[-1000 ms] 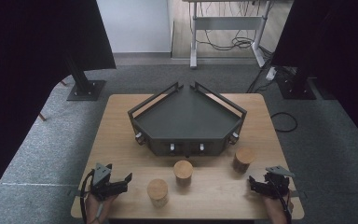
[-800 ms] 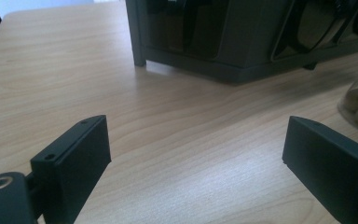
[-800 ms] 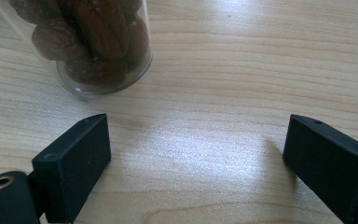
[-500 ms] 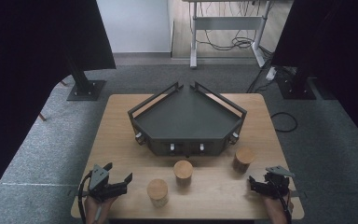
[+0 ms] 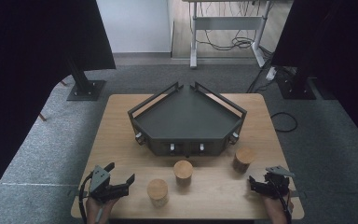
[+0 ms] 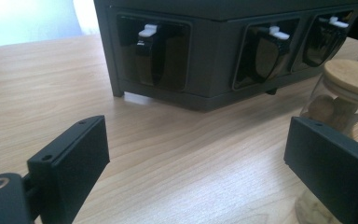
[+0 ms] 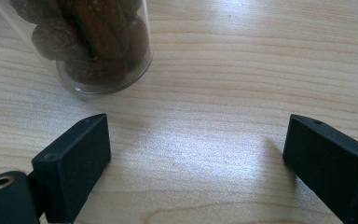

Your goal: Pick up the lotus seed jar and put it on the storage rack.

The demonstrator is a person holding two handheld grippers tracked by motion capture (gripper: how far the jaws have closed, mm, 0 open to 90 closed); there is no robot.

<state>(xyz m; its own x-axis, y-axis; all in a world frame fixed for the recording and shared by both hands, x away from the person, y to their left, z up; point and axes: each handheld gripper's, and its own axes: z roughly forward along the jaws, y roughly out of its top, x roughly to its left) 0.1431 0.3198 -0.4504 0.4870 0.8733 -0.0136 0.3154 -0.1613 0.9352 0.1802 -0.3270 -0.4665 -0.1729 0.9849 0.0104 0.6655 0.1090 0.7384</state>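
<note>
Three glass jars with wooden lids stand on the wooden table (image 5: pixel 121 116) in front of a dark angular tray (image 5: pixel 186 119): one at front left (image 5: pixel 158 191), one in the middle (image 5: pixel 183 171), one at the right (image 5: pixel 244 158). My left gripper (image 5: pixel 120 173) sits at the front left corner, open; its jaws have just been opening, with only bare table between them (image 6: pixel 196 158). A jar of pale nuts (image 6: pixel 349 88) stands beside its right jaw. My right gripper (image 5: pixel 260 181) rests open at the front right (image 7: pixel 196 158), short of the jar of dark dried fruit (image 7: pixel 93 42).
The tray's front wall (image 6: pixel 205 56) carries several recessed latches with white tabs. Black curtains hang left and right. Beyond the table are a black stand base (image 5: pixel 86 88) on the grey carpet and a desk frame with cables (image 5: pixel 228 23).
</note>
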